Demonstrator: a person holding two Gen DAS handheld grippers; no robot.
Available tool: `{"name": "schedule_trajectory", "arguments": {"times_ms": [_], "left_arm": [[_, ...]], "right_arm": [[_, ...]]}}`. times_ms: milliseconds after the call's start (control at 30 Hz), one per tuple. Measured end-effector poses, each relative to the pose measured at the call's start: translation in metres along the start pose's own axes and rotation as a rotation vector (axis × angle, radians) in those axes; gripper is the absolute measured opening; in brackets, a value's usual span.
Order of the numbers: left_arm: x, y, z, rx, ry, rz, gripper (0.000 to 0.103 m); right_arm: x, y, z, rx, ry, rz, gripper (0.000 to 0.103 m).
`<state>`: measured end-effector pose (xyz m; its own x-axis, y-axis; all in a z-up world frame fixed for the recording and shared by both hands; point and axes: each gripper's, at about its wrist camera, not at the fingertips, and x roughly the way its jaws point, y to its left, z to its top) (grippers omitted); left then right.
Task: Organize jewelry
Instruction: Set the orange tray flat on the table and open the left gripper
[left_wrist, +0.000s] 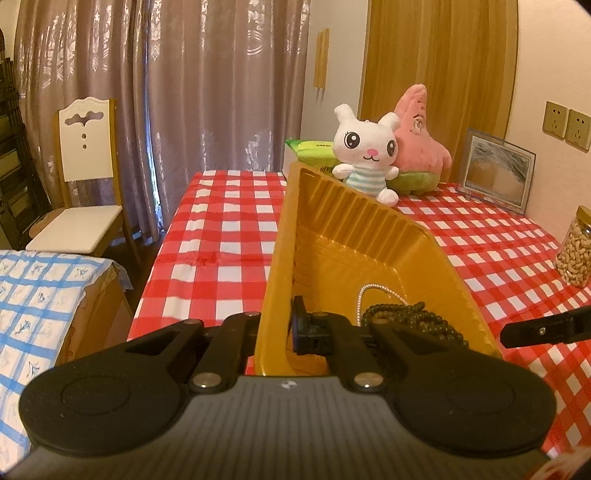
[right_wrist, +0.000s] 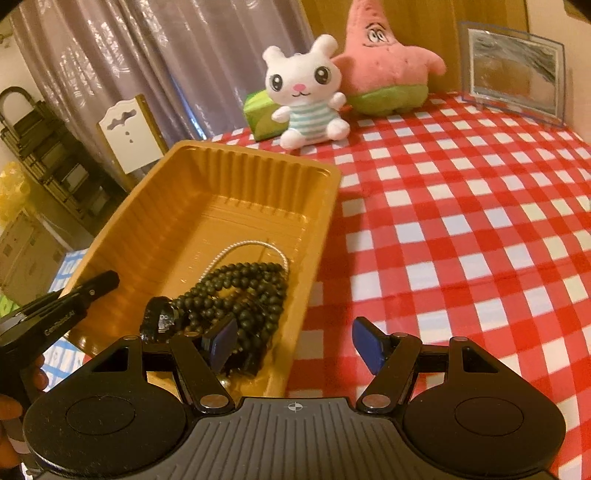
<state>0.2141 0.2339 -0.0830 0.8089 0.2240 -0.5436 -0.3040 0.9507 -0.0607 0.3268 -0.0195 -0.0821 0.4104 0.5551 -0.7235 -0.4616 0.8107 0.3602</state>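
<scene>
A gold plastic tray (left_wrist: 354, 218) is tilted up over the red checked table; it also shows in the right wrist view (right_wrist: 207, 184). My left gripper (left_wrist: 275, 328) is shut on the tray's near left rim. In the tray lie a dark bead necklace (right_wrist: 240, 291), a silver chain (right_wrist: 251, 245) and a dark bracelet (right_wrist: 160, 317); the beads (left_wrist: 413, 317) and chain (left_wrist: 373, 291) show in the left wrist view too. My right gripper (right_wrist: 295, 347) is open, straddling the tray's right wall, its left pad (right_wrist: 221, 341) over the beads.
A white bunny plush (right_wrist: 304, 92), a pink star plush (right_wrist: 384, 62), a green tissue box (right_wrist: 258, 114) and a framed picture (right_wrist: 513, 70) stand at the table's far end. A nut jar (left_wrist: 576, 247) stands right. A chair (left_wrist: 85, 184) stands left of the table.
</scene>
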Motion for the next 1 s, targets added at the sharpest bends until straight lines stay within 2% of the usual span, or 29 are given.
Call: {"name": "schedule_trajectory", "arguments": {"times_ms": [300,500,567,633,733,833,1000], "left_arm": [[0.0,0.005,-0.016,-0.031,0.064,0.026,0.004],[0.01,0.016,-0.021,-0.109,0.135,0.037,0.005],[0.013,0.02,-0.024,-0.14,0.174,0.045,0.01],[0.015,0.022,-0.029,-0.168,0.208,0.046,0.026],[0.01,0.024,-0.033,-0.2,0.204,0.081,0.041],[0.002,0.027,-0.034,-0.204,0.2,0.112,0.046],[-0.025,0.028,-0.029,-0.204,0.179,0.148,0.048]], "right_arm": [[-0.011,-0.013,-0.011,0.011,0.013,-0.001,0.069],[-0.019,-0.024,-0.014,0.035,0.014,-0.001,0.069],[-0.02,-0.026,-0.014,0.032,0.014,-0.004,0.069],[-0.023,-0.028,-0.013,0.023,0.011,-0.007,0.069],[-0.027,-0.031,-0.013,0.009,0.004,-0.022,0.069],[-0.03,-0.035,-0.012,-0.008,0.011,-0.026,0.069],[-0.035,-0.034,-0.013,-0.09,-0.006,-0.059,0.069]]}}
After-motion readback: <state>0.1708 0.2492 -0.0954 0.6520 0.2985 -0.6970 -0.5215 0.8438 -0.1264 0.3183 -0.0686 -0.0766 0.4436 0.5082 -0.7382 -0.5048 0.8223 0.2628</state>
